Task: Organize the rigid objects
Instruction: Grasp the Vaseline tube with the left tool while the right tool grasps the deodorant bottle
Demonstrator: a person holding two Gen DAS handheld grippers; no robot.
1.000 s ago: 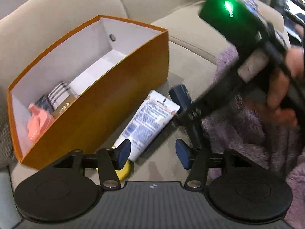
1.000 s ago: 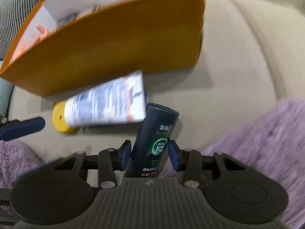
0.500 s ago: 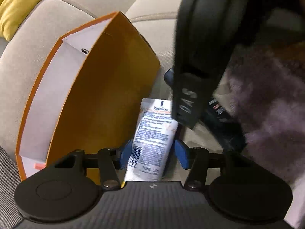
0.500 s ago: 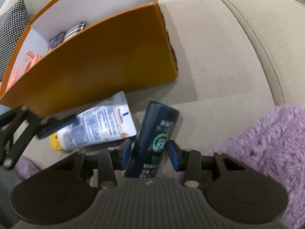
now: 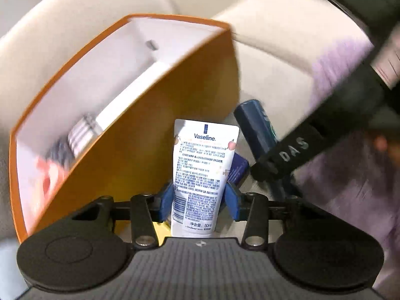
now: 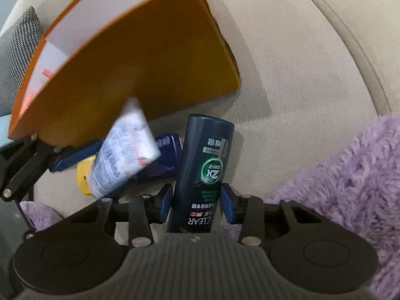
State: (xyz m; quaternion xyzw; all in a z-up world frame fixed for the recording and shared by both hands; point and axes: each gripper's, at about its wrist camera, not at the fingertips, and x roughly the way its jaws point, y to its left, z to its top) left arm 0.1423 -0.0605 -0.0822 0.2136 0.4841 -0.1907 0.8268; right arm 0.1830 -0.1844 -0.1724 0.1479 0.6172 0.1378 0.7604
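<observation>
Closing left claw (image 5: 197,200) | tube (image 5: 200,172) newly gripped, lifted off sofa (image 6: 287,62)

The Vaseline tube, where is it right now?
The Vaseline tube sits between the left gripper's jaws, lifted in front of the orange box's side wall, with the dark shampoo bottle just right of it.

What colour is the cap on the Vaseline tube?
Yellow. The cap on the tube shows best in the right wrist view.
</observation>
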